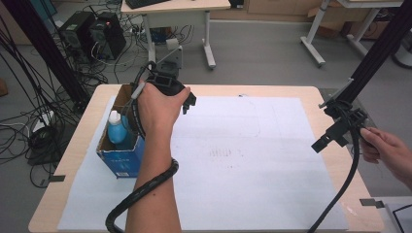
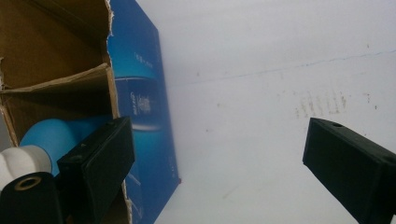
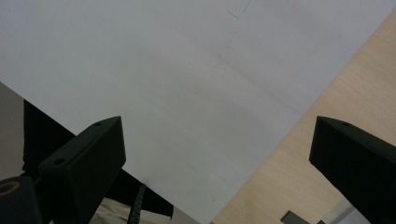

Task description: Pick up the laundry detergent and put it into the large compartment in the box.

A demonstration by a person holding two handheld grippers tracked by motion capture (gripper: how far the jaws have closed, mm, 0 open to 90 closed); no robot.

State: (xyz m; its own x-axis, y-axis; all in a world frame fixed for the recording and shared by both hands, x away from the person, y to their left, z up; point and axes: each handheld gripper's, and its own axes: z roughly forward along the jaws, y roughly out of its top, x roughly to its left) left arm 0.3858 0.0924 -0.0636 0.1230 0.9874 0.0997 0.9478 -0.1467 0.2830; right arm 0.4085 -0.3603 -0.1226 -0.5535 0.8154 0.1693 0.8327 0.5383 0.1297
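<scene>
A blue cardboard box [image 1: 122, 158] with a brown inside stands open-topped at the table's left. In its near compartment a blue bottle [image 1: 117, 132] with a white cap stands upright. My left gripper [image 1: 187, 103] hovers over the box's far right corner, held in a hand. In the left gripper view its jaws are wide apart and empty, one over the bottle [image 2: 52, 135] and box wall [image 2: 144, 107], the other over the white paper. My right gripper [image 1: 335, 137] hangs open over the table's right edge, with paper [image 3: 177, 79] and bare wood below it.
A large white paper sheet [image 1: 243, 160] covers most of the wooden table [image 1: 335, 170]. Cables trail from both grippers toward the near edge. A black frame pole [image 1: 379, 48] rises at the right. Behind the table are a desk, computer towers and tangled cables on the floor.
</scene>
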